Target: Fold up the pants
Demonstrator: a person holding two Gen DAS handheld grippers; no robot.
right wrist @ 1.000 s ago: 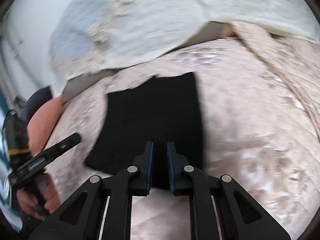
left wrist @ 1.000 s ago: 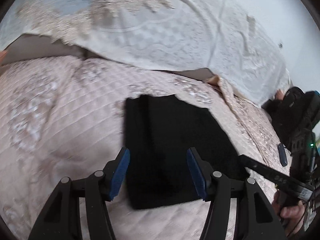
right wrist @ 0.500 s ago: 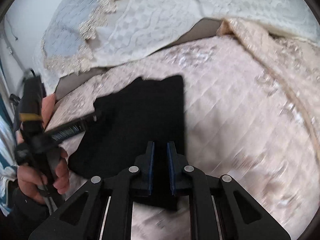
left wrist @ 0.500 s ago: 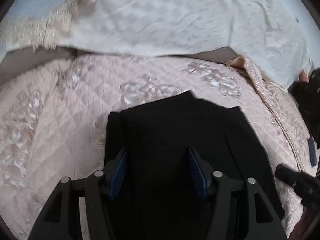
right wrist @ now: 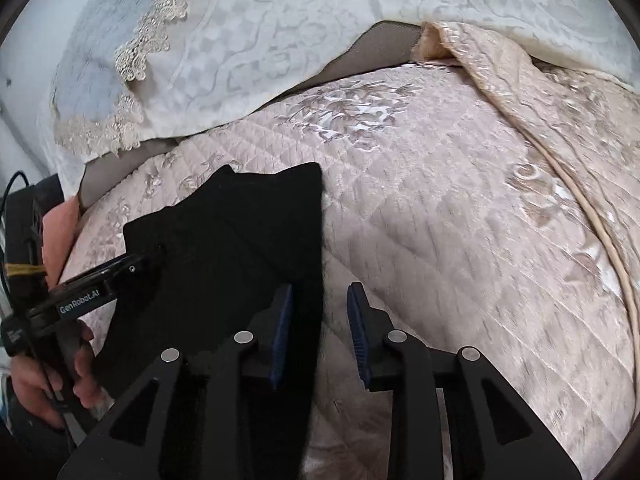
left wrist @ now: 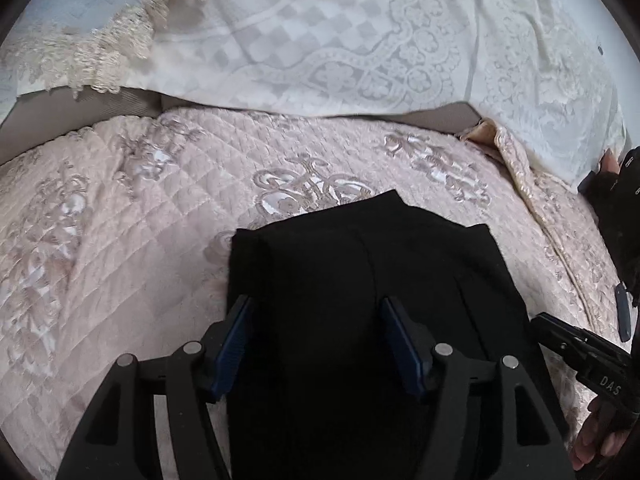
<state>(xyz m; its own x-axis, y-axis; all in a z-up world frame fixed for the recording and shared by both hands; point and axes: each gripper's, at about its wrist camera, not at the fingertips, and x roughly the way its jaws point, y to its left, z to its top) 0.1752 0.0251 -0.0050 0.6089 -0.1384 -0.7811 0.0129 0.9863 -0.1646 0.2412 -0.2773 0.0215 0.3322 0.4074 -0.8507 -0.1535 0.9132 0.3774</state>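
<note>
Black pants (left wrist: 360, 280) lie as a compact folded rectangle on the pink quilted bedspread (left wrist: 120, 240), low centre in both wrist views; far edge toward 12 o'clock, short of the white lace cover (left wrist: 320, 40) beyond.

Left gripper (left wrist: 316, 344): jaws wide, both blue pads over the cloth toward its left side, left pad near the 9 o'clock edge. Nothing pinched. They've just been opening a bit more.

Right gripper (right wrist: 318, 336): jaws part open, just been opening; they straddle the pants' 3 o'clock edge, left pad over black fabric, right pad over bedspread. Pads don't look pressed on anything, so no grip.

In the right view the left tool's finger (right wrist: 100, 276) sits at the bundle's 9 o'clock side.

Read: regrasp stage between folds, or near the final fold; the bundle is already small.

Next move likely needs both tools down onto the near edge, closing on all layers at matching points, then carrying toward 12 o'clock together. Risk: catching only the top layer, or quilt with it.
</note>
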